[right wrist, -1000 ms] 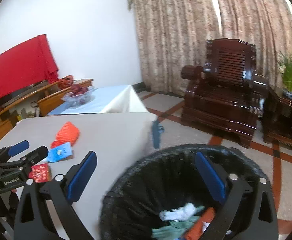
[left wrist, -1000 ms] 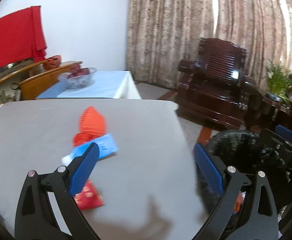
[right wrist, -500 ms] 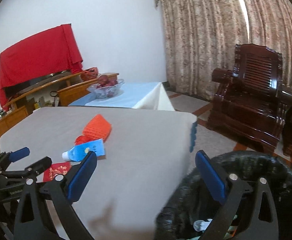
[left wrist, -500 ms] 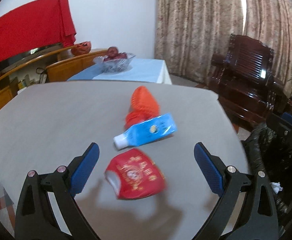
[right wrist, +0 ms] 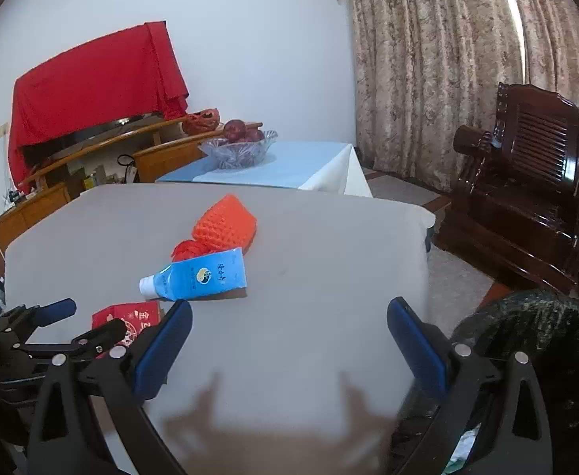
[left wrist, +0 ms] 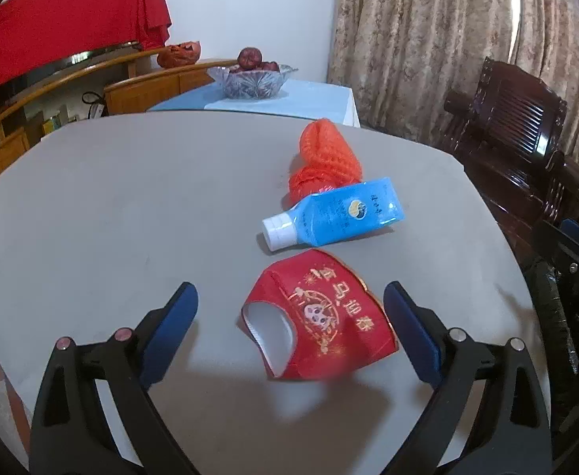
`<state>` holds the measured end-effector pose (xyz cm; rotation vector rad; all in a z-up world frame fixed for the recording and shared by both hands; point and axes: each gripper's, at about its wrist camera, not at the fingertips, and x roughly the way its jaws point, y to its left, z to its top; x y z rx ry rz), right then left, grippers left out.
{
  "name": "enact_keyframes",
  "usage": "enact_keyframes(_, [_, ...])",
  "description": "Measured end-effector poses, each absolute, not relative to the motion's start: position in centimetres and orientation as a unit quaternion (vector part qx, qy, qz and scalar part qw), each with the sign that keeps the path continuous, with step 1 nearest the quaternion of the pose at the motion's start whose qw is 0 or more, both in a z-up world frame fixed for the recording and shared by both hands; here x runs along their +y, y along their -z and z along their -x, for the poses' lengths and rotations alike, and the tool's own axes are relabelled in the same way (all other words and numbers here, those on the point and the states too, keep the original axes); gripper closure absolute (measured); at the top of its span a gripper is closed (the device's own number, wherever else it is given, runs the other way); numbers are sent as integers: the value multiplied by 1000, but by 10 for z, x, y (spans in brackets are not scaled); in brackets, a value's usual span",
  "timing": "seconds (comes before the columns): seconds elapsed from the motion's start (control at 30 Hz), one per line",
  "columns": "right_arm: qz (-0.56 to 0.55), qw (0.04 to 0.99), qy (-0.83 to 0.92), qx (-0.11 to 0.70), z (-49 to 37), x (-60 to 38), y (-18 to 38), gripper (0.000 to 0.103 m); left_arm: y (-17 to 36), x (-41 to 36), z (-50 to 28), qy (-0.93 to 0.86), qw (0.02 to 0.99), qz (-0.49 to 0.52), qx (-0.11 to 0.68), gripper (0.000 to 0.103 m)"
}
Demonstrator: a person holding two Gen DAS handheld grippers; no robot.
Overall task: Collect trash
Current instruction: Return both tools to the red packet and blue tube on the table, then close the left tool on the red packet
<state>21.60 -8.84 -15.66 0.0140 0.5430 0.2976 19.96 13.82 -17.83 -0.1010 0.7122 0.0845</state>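
Note:
A red paper packet with gold print (left wrist: 321, 324) lies on the grey table (left wrist: 131, 206), between the jaws of my open, empty left gripper (left wrist: 289, 316). Beyond it lie a blue tube with a white cap (left wrist: 333, 213) and an orange foam net (left wrist: 325, 158). In the right wrist view my right gripper (right wrist: 289, 328) is open and empty above the table's near edge; the blue tube (right wrist: 198, 277), orange net (right wrist: 222, 225) and red packet (right wrist: 131, 316) lie ahead to the left. The left gripper (right wrist: 52, 328) shows beside the packet. A black-lined trash bin (right wrist: 534, 336) stands at the lower right.
A second table with a blue cloth (left wrist: 289, 99) holds a glass fruit bowl (left wrist: 249, 79). A dark wooden armchair (right wrist: 526, 182) stands to the right by the curtains (right wrist: 447, 59). A wooden sideboard under a red cloth (right wrist: 91, 79) lines the left wall.
My left gripper swung left from the bin side to the table and now straddles the red packet. My right gripper rose away from the bin opening toward the table.

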Motion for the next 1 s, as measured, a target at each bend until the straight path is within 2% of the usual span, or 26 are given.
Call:
enact_keyframes(0.13, [-7,950,-150,272,-220,-83,162,6,187,142,-205,-38,928,61,365,26])
enact_keyframes(0.27, [-4,949,-154,276,-223,-80,166,6,195,145,-210,-30,920,82,381,29])
enact_keyframes(0.33, [-4,948,-154,278,-225,-79,168,6,201,145,-212,-19,915,94,392,38])
enact_keyframes(0.5, [-5,947,-155,283,-226,-80,172,6,205,144,-214,-7,913,111,393,46])
enact_keyframes(0.63, [-5,946,-155,285,-229,-78,173,6,204,147,-213,-8,914,127,386,61])
enact_keyframes(1.0, [-7,948,-155,277,-239,-72,167,6,188,145,-209,-10,928,113,354,65])
